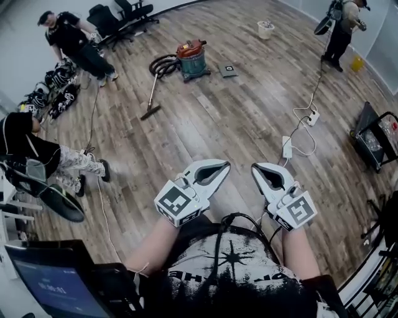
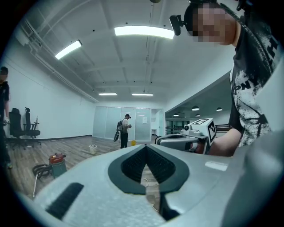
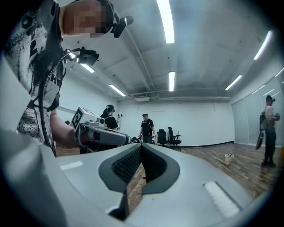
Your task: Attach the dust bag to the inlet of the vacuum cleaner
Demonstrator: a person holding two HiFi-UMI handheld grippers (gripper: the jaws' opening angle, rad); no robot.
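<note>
The vacuum cleaner (image 1: 191, 59), a teal drum with a red top, stands far off on the wood floor, its black hose (image 1: 163, 64) coiled at its left and its wand (image 1: 151, 99) lying toward me. A small dark flat piece (image 1: 228, 70) lies just right of it; I cannot tell if it is the dust bag. Close to my chest, my left gripper (image 1: 221, 165) and right gripper (image 1: 257, 168) sit side by side, both shut and empty, pointing at the vacuum. In the left gripper view the left gripper (image 2: 145, 146) is shut, with the vacuum (image 2: 57, 163) low at left. The right gripper (image 3: 141, 145) is shut too.
A white power strip (image 1: 313, 116) and adapter (image 1: 287, 146) with cables lie on the floor at right, near a black cart (image 1: 376, 133). A white bucket (image 1: 265, 28) stands far back. People stand or crouch at left and far right; office chairs (image 1: 121, 15) stand at the back.
</note>
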